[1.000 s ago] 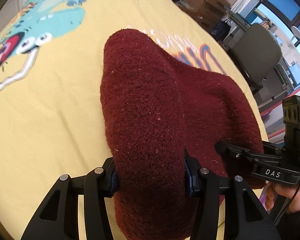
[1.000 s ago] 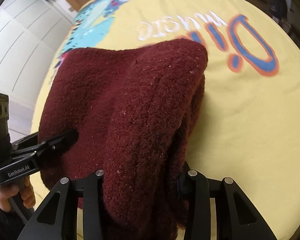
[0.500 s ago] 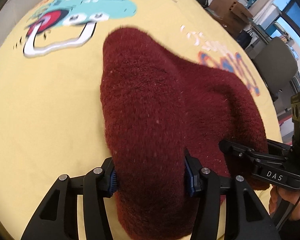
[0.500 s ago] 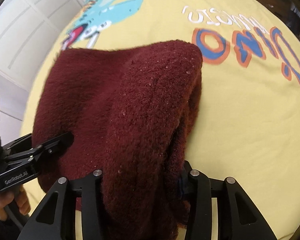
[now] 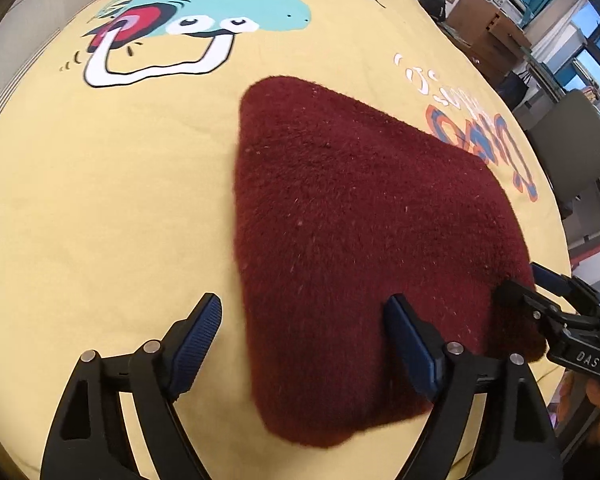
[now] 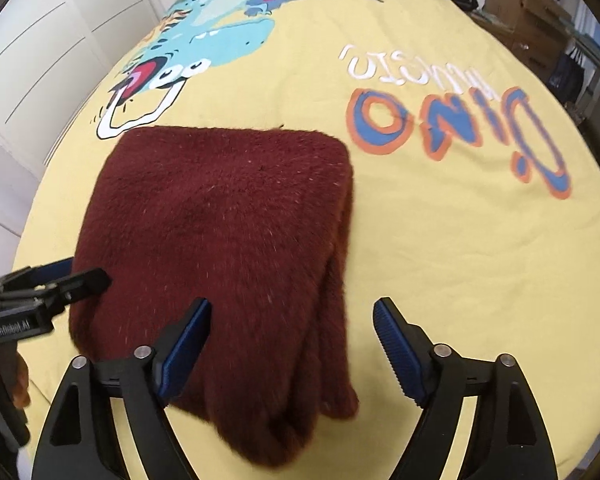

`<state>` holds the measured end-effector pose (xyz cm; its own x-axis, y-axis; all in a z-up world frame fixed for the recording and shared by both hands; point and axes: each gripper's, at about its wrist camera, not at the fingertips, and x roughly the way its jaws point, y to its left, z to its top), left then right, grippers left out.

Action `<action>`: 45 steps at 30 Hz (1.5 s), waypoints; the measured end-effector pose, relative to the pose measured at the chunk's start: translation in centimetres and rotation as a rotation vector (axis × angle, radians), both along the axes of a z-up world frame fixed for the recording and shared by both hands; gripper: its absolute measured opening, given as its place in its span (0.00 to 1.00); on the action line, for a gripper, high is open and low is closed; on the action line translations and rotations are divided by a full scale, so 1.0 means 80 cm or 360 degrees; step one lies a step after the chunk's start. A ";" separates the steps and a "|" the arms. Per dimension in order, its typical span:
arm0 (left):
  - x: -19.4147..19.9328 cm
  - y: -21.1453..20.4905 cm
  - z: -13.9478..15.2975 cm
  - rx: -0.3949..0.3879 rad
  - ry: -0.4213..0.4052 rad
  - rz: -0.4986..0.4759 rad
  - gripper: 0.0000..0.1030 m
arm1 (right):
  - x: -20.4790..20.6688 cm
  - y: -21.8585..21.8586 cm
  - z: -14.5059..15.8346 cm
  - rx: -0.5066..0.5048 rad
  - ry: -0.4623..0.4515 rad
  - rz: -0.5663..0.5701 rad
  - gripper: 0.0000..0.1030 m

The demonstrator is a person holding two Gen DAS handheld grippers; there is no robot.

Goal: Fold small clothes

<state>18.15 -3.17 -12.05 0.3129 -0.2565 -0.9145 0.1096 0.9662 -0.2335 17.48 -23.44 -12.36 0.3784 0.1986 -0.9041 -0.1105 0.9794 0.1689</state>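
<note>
Maroon and fuzzy, the folded garment (image 5: 364, 248) lies flat on the yellow dinosaur-print cover (image 5: 100, 220). The left gripper (image 5: 306, 330) straddles its near left edge, the right gripper (image 6: 292, 334) its near right edge; both sets of jaws are opening, blue pads (image 6: 396, 344) clear of the cloth. Both grippers tilt steeply downward, side by side.

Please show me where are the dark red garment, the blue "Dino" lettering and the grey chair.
dark red garment (image 5: 360, 232), left wrist view, middle of top layer.
"Dino" lettering (image 6: 384, 120), right wrist view, the letter o.
grey chair (image 5: 568, 140), left wrist view, backrest.
</note>
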 end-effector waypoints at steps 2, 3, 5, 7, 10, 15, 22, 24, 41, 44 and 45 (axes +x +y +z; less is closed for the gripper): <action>-0.008 0.006 0.006 0.0014 -0.0017 0.0014 0.99 | -0.009 -0.003 0.005 0.0007 -0.0026 -0.0009 0.86; -0.010 0.007 0.008 0.0017 -0.0028 0.0018 0.99 | -0.014 -0.005 0.006 0.0007 -0.0039 -0.0021 0.91; -0.012 0.006 0.007 0.0015 -0.0046 0.0024 0.99 | -0.022 -0.010 0.005 -0.0004 -0.0056 -0.0032 1.00; -0.013 0.006 0.002 0.0027 -0.0044 0.0030 0.99 | -0.034 -0.022 0.002 -0.0007 -0.0069 -0.0035 1.00; -0.015 0.004 -0.008 0.0043 -0.0037 0.0024 0.99 | -0.033 -0.024 -0.010 -0.0002 -0.0064 -0.0057 1.00; -0.020 0.008 -0.026 0.0138 -0.0074 0.0004 0.99 | -0.031 -0.036 -0.035 -0.0034 -0.0058 -0.0100 1.00; -0.030 0.014 -0.047 0.0140 -0.0096 0.0031 1.00 | -0.038 -0.051 -0.061 0.0023 -0.0067 -0.0158 1.00; -0.032 0.014 -0.045 0.0149 -0.0105 0.0026 1.00 | -0.040 -0.051 -0.060 0.0023 -0.0067 -0.0160 1.00; -0.131 0.062 0.101 0.0286 -0.0296 0.0216 0.99 | -0.135 -0.067 0.109 -0.0106 -0.0361 -0.0146 1.00; -0.156 0.067 0.121 0.0313 -0.0338 0.0225 0.99 | -0.162 -0.072 0.129 -0.0133 -0.0402 -0.0157 1.00; -0.165 0.067 0.125 0.0323 -0.0342 0.0221 0.99 | -0.170 -0.074 0.133 -0.0131 -0.0408 -0.0163 1.00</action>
